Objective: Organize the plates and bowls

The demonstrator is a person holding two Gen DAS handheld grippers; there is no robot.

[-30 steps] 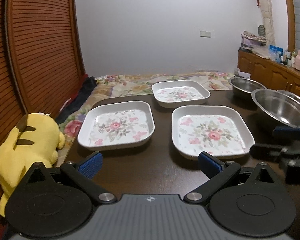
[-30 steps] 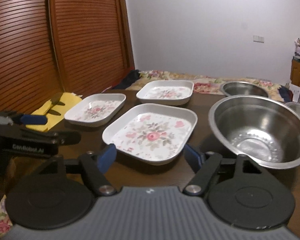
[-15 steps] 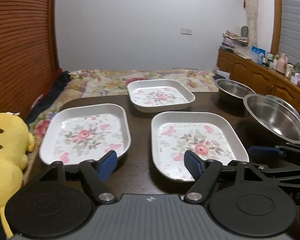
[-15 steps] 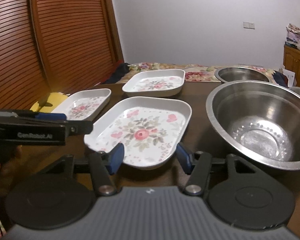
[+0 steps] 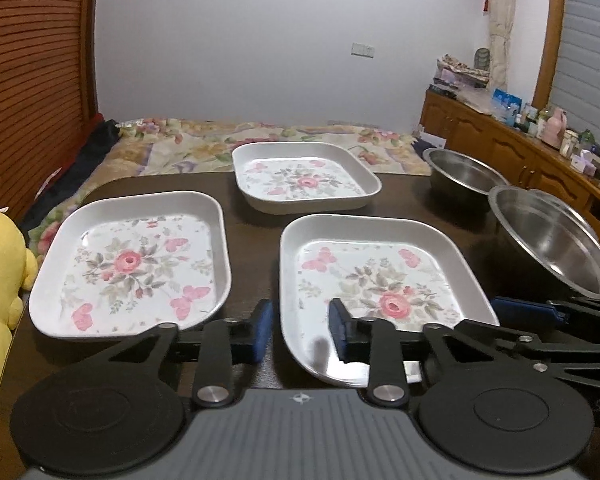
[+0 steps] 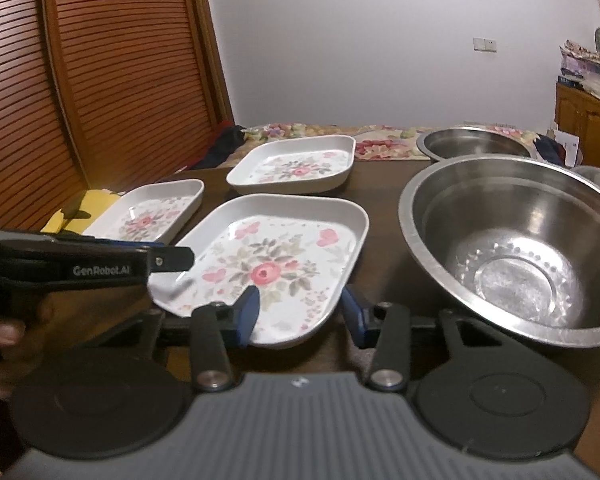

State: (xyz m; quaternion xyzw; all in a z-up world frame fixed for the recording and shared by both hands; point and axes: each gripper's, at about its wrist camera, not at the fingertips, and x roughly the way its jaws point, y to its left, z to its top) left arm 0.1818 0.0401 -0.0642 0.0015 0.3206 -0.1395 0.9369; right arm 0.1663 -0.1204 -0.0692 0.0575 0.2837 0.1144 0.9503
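Blue-padded left tongs [image 5: 299, 330] stand apart at a narrow gap astride the near left rim of the middle floral plate [image 5: 380, 288]; whether the pads touch it cannot be told. The right tongs [image 6: 298, 311], also parted with nothing clamped, straddle the same plate's [image 6: 268, 268] near right corner. Each view shows the other tool: the right one enters the left wrist view from the right edge, and the left one, lettered GenRobot.AI and held in a hand [image 6: 8, 332], crosses the right wrist view from the left.

On the dark worktop [image 5: 252, 216], a second floral plate [image 5: 136, 268] lies left of the middle one and a third [image 5: 304, 178] lies beyond. Only the right wrist view looks into the large steel bowl [image 6: 516, 248] beside the middle plate; a smaller steel bowl [image 6: 472, 146] sits behind it. The left wrist view alone shows a yellow plush toy [image 5: 0, 276] at the worktop's left edge and a wooden cabinet [image 5: 520, 148] along the right wall.
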